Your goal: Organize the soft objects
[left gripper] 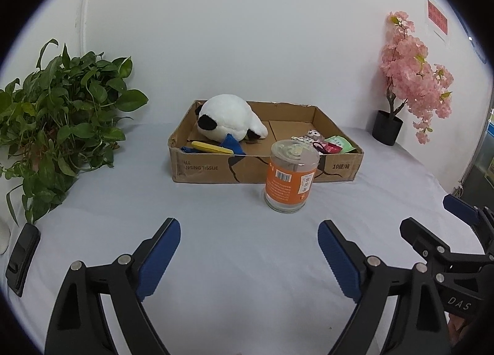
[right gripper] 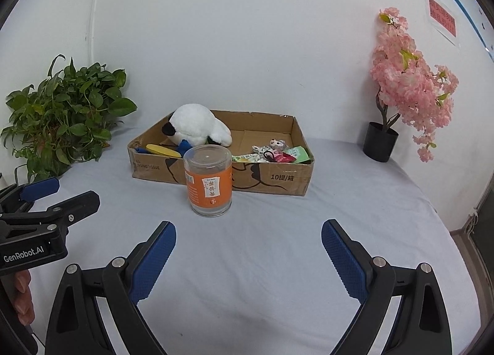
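Observation:
A shallow cardboard box stands at the back of the white table. In it lie a white and black plush toy, a yellow and blue soft item, a small grey plush and several packets. A clear jar with an orange label stands upright in front of the box. My left gripper is open and empty, short of the jar. My right gripper is open and empty beside it.
A green leafy plant stands at the back left. A pink blossom tree in a black pot stands at the back right. A black device lies at the table's left edge.

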`<action>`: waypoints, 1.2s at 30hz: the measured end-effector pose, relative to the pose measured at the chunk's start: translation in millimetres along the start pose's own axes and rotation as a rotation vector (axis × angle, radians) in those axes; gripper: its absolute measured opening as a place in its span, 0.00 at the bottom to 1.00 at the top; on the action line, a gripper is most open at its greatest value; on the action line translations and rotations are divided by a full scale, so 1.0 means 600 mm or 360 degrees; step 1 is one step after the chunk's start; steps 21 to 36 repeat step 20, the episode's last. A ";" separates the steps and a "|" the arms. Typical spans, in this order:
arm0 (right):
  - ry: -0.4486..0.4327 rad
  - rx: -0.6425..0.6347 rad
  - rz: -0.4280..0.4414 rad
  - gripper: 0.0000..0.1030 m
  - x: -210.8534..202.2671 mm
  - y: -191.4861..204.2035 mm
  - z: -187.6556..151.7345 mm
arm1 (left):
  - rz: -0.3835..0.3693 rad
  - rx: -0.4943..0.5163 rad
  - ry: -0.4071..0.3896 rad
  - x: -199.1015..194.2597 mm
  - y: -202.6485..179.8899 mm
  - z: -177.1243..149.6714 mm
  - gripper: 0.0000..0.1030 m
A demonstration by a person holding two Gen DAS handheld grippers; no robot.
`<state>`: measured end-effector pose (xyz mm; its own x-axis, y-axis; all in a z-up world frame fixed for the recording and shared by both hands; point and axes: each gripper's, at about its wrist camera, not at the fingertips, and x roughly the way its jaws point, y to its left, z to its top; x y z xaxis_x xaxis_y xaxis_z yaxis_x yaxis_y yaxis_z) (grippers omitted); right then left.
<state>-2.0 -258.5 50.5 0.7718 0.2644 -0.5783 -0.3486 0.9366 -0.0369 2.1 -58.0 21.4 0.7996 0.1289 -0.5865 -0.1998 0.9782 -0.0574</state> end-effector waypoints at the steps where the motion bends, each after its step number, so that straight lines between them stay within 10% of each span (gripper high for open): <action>1: 0.0007 0.0002 0.0013 0.93 0.003 -0.003 -0.002 | 0.0010 -0.0005 0.0004 0.002 0.001 -0.002 0.88; 36: -0.0019 -0.0029 -0.0035 1.00 0.055 0.014 -0.019 | 0.0199 0.0039 -0.0074 0.034 0.002 -0.009 0.89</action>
